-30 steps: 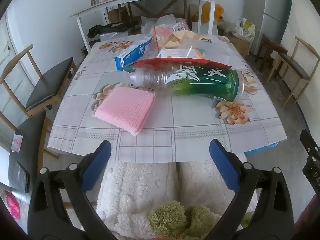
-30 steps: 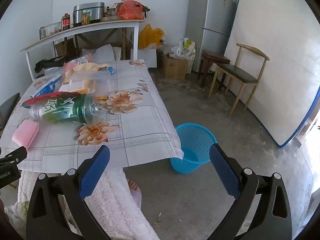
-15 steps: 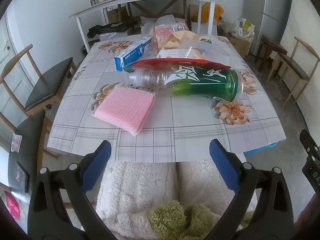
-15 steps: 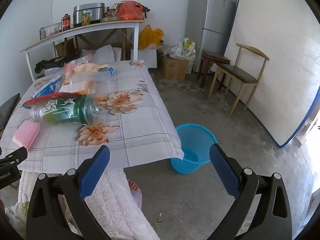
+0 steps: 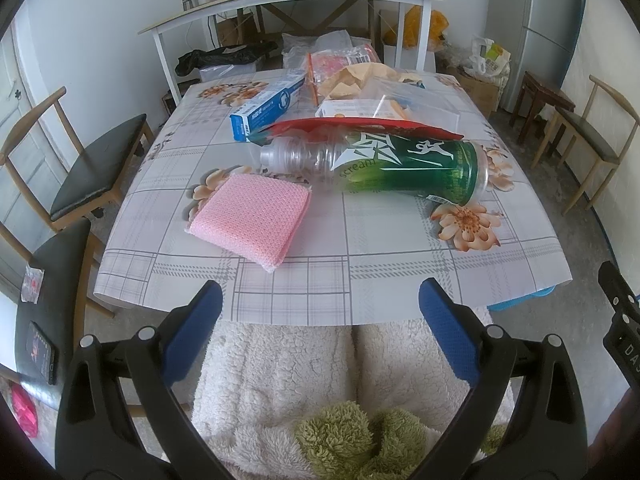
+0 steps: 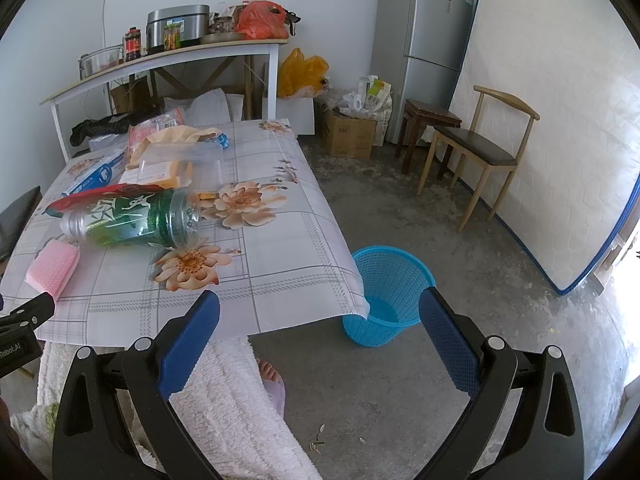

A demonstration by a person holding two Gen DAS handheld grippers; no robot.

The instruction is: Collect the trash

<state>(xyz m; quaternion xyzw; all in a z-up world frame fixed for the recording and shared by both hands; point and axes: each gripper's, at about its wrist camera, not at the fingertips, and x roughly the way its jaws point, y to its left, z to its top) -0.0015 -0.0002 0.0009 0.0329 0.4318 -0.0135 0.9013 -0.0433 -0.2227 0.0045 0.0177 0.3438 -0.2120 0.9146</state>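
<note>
On the table (image 5: 360, 280) nothing is shifting: against the views a second back, the bottle (image 5: 384, 168) is lying in the same spot on its side, the pink cloth (image 5: 252, 210) is sitting just beside its neck, and both grippers are hovering where they were, short of the near edge over the person's lap. So the collecting is judged not yet begun; no piece of trash is being touched.

The left gripper (image 5: 320, 336) is holding its jaws spread wide with nothing between them, facing the bottle. The right gripper (image 6: 320, 340) is likewise gaping wide and empty, pointing more toward the floor and the bin (image 6: 390, 292).

That blue bin is standing on the floor just beside the table's right corner, partly under the hanging cloth edge; what shows of its inside is looking empty. The bottle is looking empty too, its mouth uncapped. Farther back, a red wrapper (image 5: 360, 126), a blue box (image 5: 266, 110) and clear packaging (image 5: 384, 100) are crowding together, touching or overlapping; what they contain cannot be told.
</note>
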